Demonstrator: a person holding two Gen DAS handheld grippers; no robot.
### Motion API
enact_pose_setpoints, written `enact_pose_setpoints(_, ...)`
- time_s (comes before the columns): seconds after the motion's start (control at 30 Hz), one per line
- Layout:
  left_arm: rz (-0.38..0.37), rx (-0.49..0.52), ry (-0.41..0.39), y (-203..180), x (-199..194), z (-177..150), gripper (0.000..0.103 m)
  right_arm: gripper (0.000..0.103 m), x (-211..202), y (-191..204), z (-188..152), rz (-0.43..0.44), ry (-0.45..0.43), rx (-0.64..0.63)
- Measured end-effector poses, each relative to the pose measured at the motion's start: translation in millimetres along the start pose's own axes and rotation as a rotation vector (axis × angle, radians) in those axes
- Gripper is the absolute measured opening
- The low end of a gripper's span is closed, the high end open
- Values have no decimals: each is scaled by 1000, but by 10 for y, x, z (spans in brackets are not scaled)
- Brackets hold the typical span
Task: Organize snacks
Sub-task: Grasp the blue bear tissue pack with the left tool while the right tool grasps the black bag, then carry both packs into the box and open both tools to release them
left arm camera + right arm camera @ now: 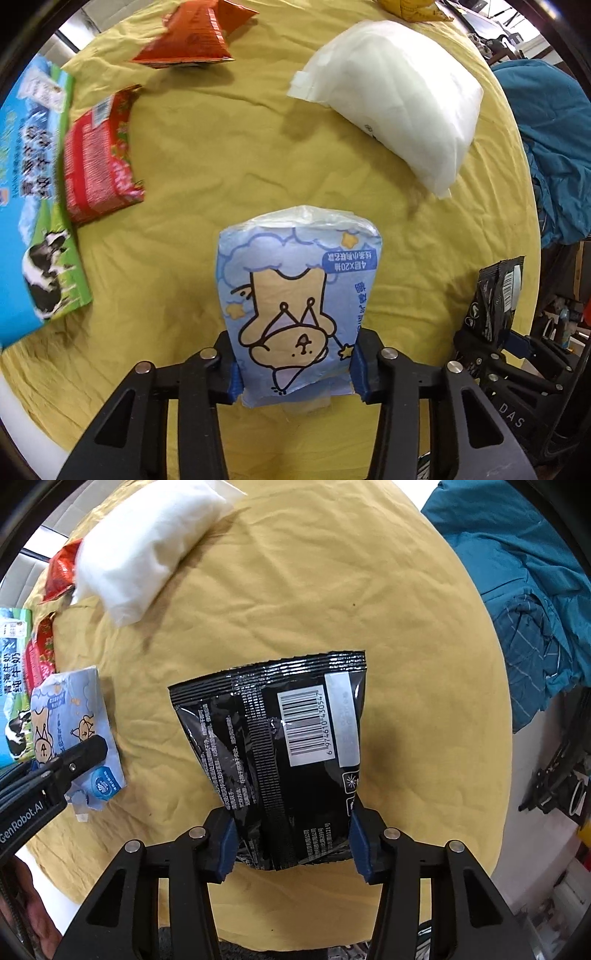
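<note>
My left gripper (297, 365) is shut on a light-blue pack with a cartoon bear (295, 299), held above the yellow cloth. The same blue pack (74, 731) shows at the left of the right wrist view with the left gripper (79, 757) on it. My right gripper (291, 840) is shut on a black snack bag with a barcode (280, 746), which also shows at the right edge of the left wrist view as the black bag (498, 295). A white pillow-like bag (399, 99), a red packet (98, 158) and an orange-red packet (192, 35) lie on the cloth.
A yellow cloth (229, 155) covers the round table. A blue-green milk carton box with a cow (33, 199) lies at the left edge. A yellow packet (413, 7) sits at the far edge. Teal fabric (528, 590) is heaped beyond the table's right side.
</note>
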State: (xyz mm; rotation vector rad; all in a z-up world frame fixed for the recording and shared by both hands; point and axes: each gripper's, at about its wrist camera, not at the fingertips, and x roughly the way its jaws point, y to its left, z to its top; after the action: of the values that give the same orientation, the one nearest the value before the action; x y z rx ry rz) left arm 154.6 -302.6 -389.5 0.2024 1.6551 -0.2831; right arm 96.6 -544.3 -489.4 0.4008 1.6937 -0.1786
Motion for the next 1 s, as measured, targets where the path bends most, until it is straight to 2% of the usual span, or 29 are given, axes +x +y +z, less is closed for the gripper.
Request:
enact_pose_setpoints(0.03, 0, -5, -6, 120, -48, -68, 40, 52, -14, -2, -17, 4, -5, -5)
enact_pose_setpoints(0.3, -14, -33, -61, 147, -374, -432, 39, 52, -314, 145, -63, 26, -51, -44)
enact_pose_setpoints(0.47, -28, -42, -114, 432, -766, -561, 39, 51, -509, 184, -94, 45, -84, -77)
enact_pose_setpoints(0.53, -29, -44, -142, 482, -918, -612, 39, 51, -642, 319, -249, 59, -101, -93)
enact_pose_setpoints(0.8, -63, -85, -266, 808, -1557, -733, 39, 51, -1248, 791, -435, 146, -181, -174)
enact_pose_setpoints(1.0, -81, -118, -347, 1288, -2018, -706, 39, 51, -1752, 1496, -542, 211, -257, -263)
